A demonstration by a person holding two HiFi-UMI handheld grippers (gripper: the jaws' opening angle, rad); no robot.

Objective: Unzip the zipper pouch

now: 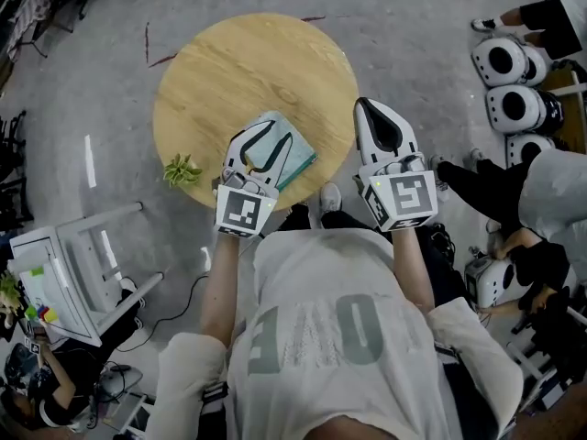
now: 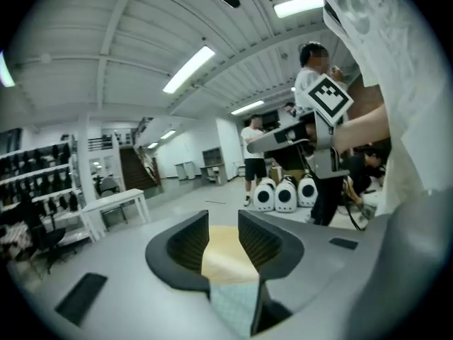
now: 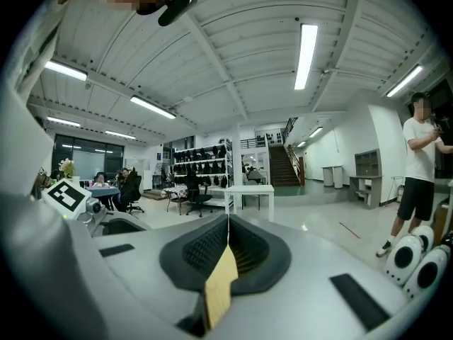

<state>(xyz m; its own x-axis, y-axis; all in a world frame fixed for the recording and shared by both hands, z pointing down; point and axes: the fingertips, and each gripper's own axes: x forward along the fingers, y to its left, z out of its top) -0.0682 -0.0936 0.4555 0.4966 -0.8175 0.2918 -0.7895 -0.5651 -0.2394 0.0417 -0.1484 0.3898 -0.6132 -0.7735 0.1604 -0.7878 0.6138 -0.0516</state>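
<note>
Pouch (image 1: 301, 159) lies on round wooden table (image 1: 248, 71), grey floor (image 1: 413, 35).

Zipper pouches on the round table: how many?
1. The pale teal zipper pouch lies at the table's near edge, partly under the left gripper; no other pouch shows.

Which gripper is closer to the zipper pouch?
Left. The left gripper hangs open over the zipper pouch; the right gripper, shut, sits off to its right at the table edge.
</note>
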